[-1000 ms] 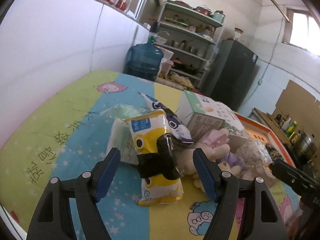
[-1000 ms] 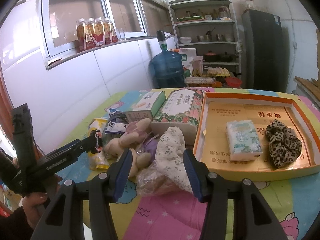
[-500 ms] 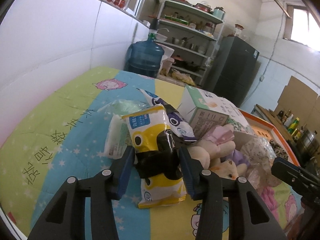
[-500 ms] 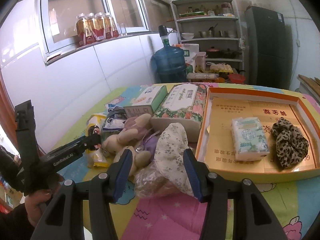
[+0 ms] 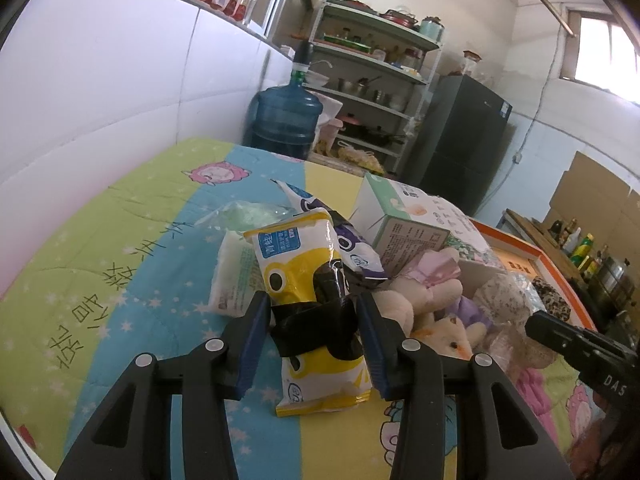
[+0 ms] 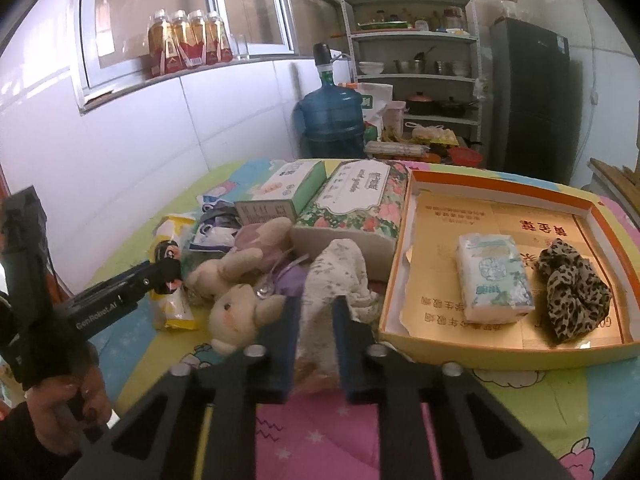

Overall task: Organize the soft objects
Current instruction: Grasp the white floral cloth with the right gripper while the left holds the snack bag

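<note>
My left gripper (image 5: 312, 322) pinches the crinkly yellow wipes pack (image 5: 310, 300) mid-body; my right gripper (image 6: 314, 336) clamps the soft, light floral cloth bundle (image 6: 336, 276).

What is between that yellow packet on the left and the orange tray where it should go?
A pile of things: from the yellow packet, the plush toys, the floral cloth bundle and the flowered tissue box all lie on the table between it and the orange tray, so it would likely need lifting over them.
</note>
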Motion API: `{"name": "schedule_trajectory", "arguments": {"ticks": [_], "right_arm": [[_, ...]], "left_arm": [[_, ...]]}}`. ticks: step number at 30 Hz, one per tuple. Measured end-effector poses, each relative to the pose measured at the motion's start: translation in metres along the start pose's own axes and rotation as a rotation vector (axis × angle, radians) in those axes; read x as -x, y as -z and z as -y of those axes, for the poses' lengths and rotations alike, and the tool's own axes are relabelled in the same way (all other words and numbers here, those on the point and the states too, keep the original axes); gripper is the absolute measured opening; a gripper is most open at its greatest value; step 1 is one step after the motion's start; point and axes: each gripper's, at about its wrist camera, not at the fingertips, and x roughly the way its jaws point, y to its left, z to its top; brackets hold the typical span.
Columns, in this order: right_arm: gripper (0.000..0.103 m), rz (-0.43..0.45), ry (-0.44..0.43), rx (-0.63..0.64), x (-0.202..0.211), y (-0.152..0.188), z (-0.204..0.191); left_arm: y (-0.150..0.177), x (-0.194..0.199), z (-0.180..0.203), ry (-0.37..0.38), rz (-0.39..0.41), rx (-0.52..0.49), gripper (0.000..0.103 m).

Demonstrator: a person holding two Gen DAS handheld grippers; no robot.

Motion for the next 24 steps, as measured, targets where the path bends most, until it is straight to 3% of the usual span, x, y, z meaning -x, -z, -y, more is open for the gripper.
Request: {"name": "schedule_trajectory", "arguments": {"ticks": [10,15,17,19,21,24], "right_arm": [[0.005,0.062,-0.042,-0.029,0.016,-0.005,0.004],[0.005,0.039,-0.022,0.012,0.012,-0.004,0.0],[0.012,0.024,-0.01,0.031,0.009,-0.003,-0.002],[0.043,0.013,0.016,0.05,0.006,-0.005,-0.004],[0.059,0.02,0.041,0.067,0.005,-0.008,-0.006],[0.059,0.0,0.051,0.097,-0.001,-0.014,-0.009]], "left_arm": [[-0.003,0.014,0.008,0.003,0.031,-0.024,0.046],[-0.002,0.016,0.009,0.012,0.031,-0.025,0.046],[-0.002,0.016,0.009,0.013,0.03,-0.022,0.046],[-0.002,0.017,0.009,0.014,0.028,-0.019,0.046],[-0.002,0.018,0.009,0.015,0.029,-0.017,0.046],[-0.003,0.019,0.007,0.017,0.03,-0.013,0.046]]}}
